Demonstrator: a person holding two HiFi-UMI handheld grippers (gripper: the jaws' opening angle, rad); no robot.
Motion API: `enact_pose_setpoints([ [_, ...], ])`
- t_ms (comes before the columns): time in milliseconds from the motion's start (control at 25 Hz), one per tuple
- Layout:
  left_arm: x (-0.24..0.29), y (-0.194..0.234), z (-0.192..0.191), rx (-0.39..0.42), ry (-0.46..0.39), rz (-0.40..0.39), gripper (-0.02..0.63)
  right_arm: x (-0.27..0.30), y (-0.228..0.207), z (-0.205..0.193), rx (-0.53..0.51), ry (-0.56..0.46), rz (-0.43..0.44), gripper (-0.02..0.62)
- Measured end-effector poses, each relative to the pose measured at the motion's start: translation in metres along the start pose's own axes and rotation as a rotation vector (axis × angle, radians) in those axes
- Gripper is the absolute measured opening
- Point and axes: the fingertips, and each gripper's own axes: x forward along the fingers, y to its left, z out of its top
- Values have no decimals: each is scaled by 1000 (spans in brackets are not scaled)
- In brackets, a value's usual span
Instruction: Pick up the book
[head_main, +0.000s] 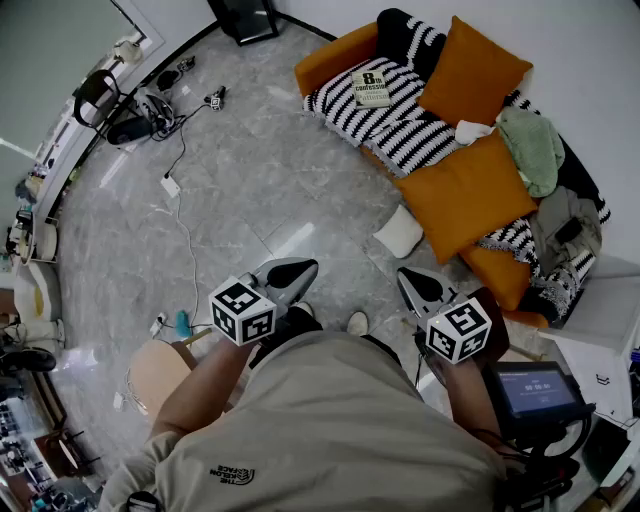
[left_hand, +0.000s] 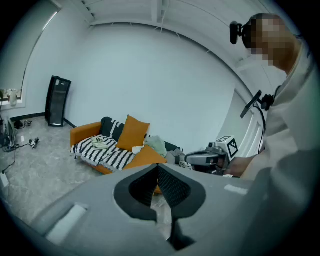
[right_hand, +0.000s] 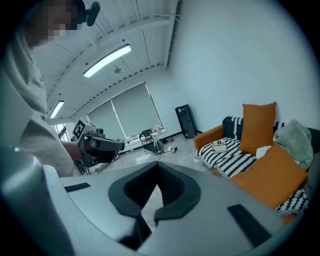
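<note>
Marble floor (head_main: 250, 180), head view: book (head_main: 371, 88) lies on striped throw (head_main: 350, 112), far end of orange sofa (head_main: 335, 55), well apart from both claws.
Left gripper view: left claw (left_hand: 158, 167) clenched, empty.
Right gripper view: right claw (right_hand: 157, 167) clenched, empty. Advised: step nearer, open the jaws, then take the book's near edge.

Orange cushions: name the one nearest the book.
The upright cushion propped against the sofa back, near the book; the other cushion lies flatter, farther along the seat.
</note>
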Motion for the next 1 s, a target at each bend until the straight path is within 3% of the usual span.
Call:
enact_pose_setpoints([
  [280, 12, 44, 19, -21, -7, 3, 8, 37, -22, 18, -7, 8, -10, 12],
  [480, 34, 96, 43, -16, -13, -46, 8, 80, -47, 32, 11, 28, -58, 12],
  [1000, 68, 304, 148, 40, 34, -174, 11, 269, -104, 142, 88, 27, -211, 18],
])
